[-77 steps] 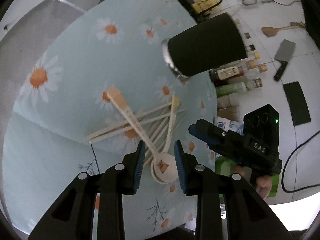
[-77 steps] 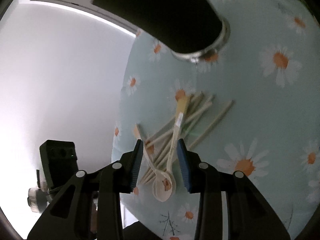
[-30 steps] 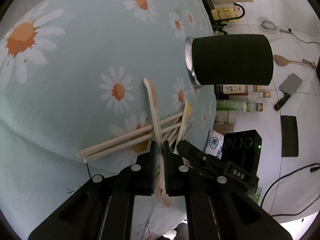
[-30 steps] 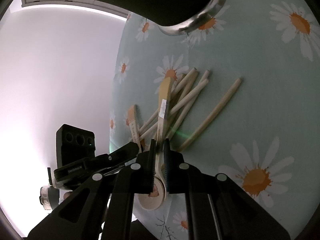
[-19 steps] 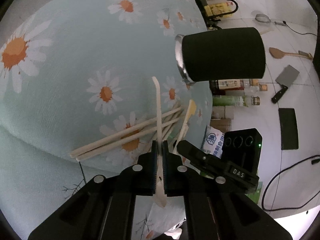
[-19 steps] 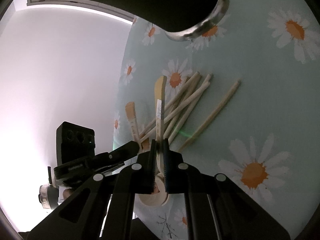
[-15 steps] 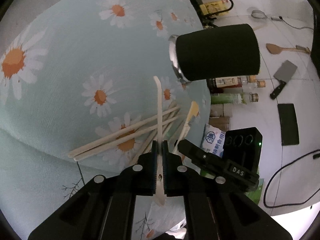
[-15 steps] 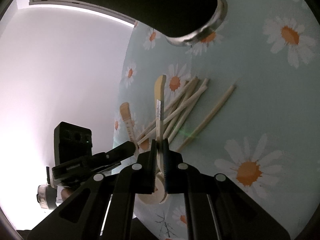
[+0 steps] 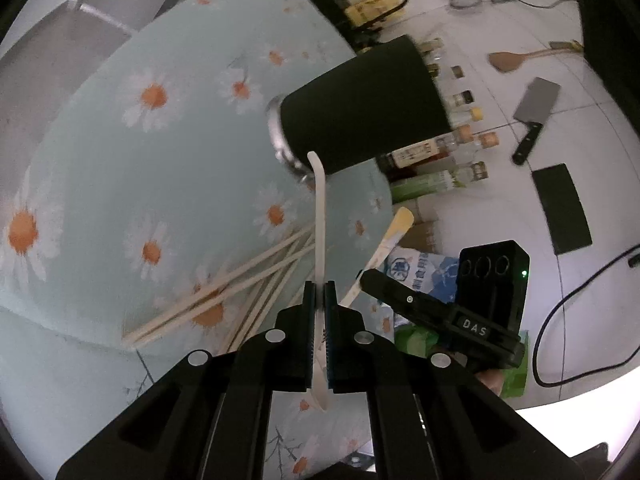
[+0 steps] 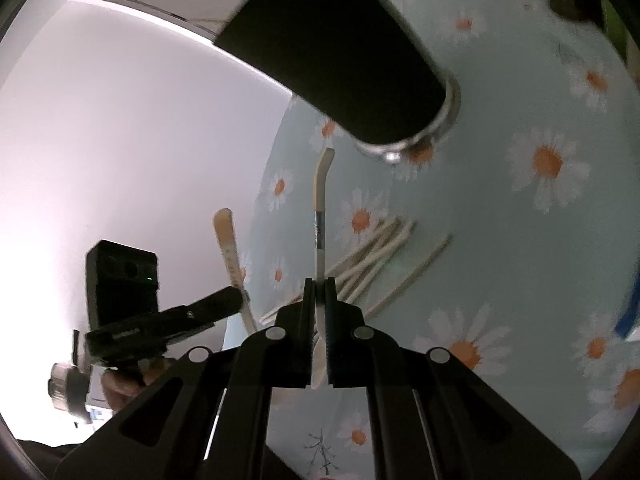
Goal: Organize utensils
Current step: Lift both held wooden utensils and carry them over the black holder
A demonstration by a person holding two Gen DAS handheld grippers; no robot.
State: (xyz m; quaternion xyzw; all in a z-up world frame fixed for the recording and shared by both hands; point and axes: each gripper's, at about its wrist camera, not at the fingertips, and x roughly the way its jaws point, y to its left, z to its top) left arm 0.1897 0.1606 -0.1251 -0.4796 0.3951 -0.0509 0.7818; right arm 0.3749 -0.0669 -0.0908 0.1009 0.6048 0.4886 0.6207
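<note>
My left gripper (image 9: 319, 294) is shut on a cream spoon (image 9: 320, 208), gripped by its handle just above the bowl and held clear of the table. My right gripper (image 10: 319, 290) is shut on a second cream spoon (image 10: 321, 204) the same way. Each view shows the other gripper too: the right one (image 9: 370, 278) with its yellow-tipped spoon (image 9: 394, 230), the left one (image 10: 236, 300) with its orange-tipped spoon (image 10: 228, 240). Several wooden chopsticks (image 9: 224, 284) (image 10: 380, 256) lie fanned on the daisy tablecloth (image 9: 160, 160). A black cylindrical holder (image 9: 360, 108) (image 10: 336, 52) stands beyond them.
Past the table edge, on the white tiled floor, lie a cleaver (image 9: 534, 118), a wooden spatula (image 9: 516, 60), a row of bottles (image 9: 448, 152), a black mat (image 9: 564, 208) and a cable (image 9: 560, 320). A person's hand (image 10: 128, 380) holds the left gripper.
Both grippers closed on the spoon handles, then rose with the spoons lifted off the chopstick pile. Each wrist rolled, so the spoons now show edge-on and the holder sits closer ahead.
</note>
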